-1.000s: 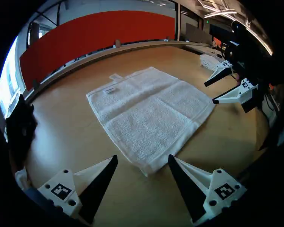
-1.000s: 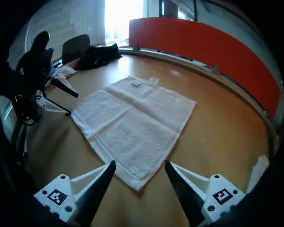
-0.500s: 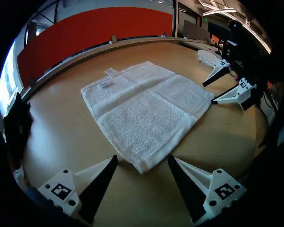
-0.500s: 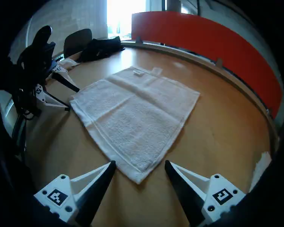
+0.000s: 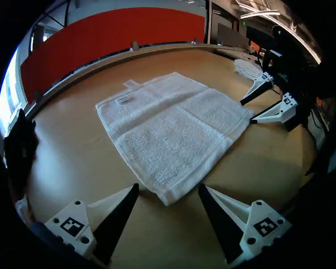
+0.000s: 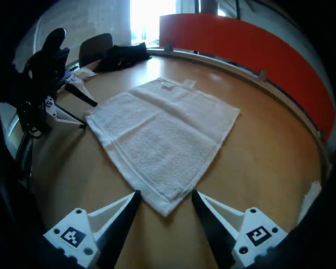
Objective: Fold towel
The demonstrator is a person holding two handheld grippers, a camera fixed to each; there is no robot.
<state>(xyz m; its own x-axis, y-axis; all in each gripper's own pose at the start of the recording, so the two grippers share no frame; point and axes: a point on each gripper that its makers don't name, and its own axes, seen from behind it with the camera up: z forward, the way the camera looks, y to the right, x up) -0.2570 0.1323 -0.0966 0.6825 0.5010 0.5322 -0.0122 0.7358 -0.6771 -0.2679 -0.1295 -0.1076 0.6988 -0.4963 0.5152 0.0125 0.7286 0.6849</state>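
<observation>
Left gripper [image 5: 167,187] and right gripper [image 6: 165,193] both spread, each straddling a towel [image 5: 172,130] corner at bottom centre of frame. Judged positioned to pinch the flat towel's corners for folding.

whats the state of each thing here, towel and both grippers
towel: spread flat on the table, not gripped
left gripper: open, one towel corner between its fingers
right gripper: open, another towel corner between its fingers
</observation>
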